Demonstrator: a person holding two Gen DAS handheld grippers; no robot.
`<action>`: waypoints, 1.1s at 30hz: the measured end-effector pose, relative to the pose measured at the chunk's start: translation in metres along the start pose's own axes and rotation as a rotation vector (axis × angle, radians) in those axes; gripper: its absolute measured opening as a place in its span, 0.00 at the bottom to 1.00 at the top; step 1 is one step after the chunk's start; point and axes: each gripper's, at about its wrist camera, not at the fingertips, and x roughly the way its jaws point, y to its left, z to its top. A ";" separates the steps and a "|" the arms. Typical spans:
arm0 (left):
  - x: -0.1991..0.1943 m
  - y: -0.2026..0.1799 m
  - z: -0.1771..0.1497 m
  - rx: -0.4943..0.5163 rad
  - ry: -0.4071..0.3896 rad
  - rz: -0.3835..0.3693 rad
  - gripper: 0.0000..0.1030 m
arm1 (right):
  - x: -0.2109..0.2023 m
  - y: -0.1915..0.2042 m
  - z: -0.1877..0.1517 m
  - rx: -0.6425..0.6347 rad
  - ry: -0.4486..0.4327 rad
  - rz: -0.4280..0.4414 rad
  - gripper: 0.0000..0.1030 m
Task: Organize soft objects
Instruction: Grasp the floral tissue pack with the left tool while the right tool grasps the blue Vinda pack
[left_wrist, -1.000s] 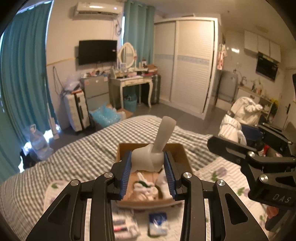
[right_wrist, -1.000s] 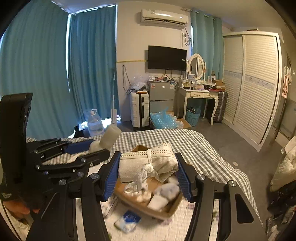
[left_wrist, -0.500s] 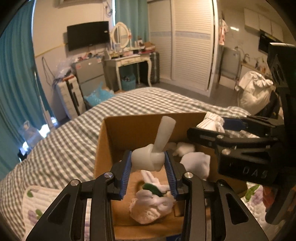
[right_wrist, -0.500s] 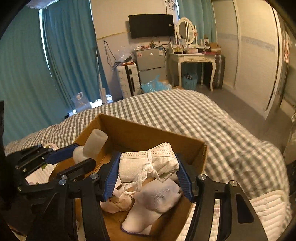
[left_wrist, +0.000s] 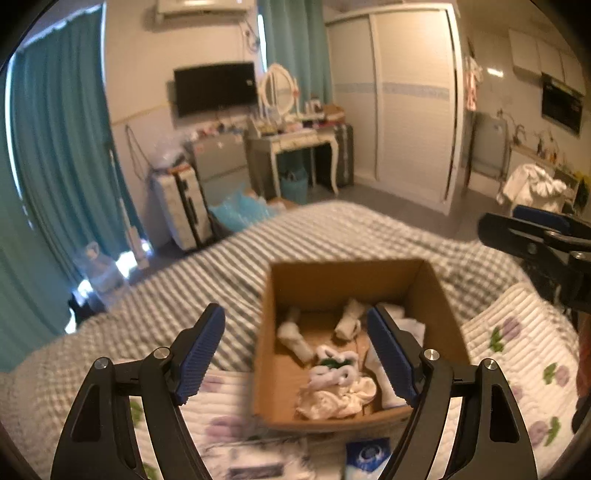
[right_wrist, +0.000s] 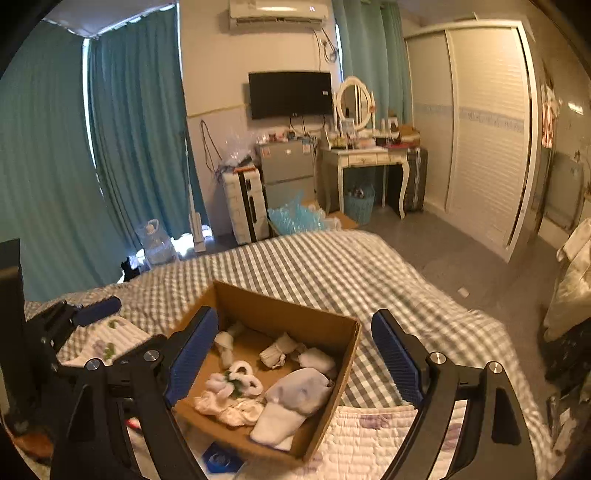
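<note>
An open cardboard box (left_wrist: 332, 280) (right_wrist: 351, 343) sits on the bed and holds several white socks and soft rolls. A rolled white sock (left_wrist: 295, 338) (right_wrist: 224, 343) lies at the box's left side. A tied cream roll (left_wrist: 349, 319) (right_wrist: 277, 350) lies near the box's middle. My left gripper (left_wrist: 295, 352) is open and empty above the box's left wall. My right gripper (right_wrist: 295, 360) is open and empty above the box. The right gripper also shows at the right edge of the left wrist view (left_wrist: 532, 240).
The bed has a grey checked cover (right_wrist: 332, 266) and a white floral quilt (left_wrist: 524, 339). A small blue packet (left_wrist: 367, 456) (right_wrist: 219, 459) lies in front of the box. Beyond the bed stand suitcases (right_wrist: 245, 203), a dressing table (right_wrist: 365, 158) and a wardrobe (right_wrist: 480, 129).
Both grippers opened and let go of their loads: the white sock and the tied cream roll now lie in the box. Both grippers have lifted and drawn back from the box.
</note>
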 end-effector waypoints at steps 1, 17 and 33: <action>-0.018 0.004 0.005 -0.003 -0.031 0.019 0.78 | -0.016 0.003 0.005 0.007 -0.014 0.009 0.85; -0.140 0.070 -0.014 -0.060 -0.142 0.085 0.86 | -0.131 0.080 -0.006 -0.097 -0.054 0.042 0.93; 0.001 0.076 -0.151 -0.027 0.164 -0.033 0.84 | 0.066 0.103 -0.187 -0.171 0.340 0.035 0.80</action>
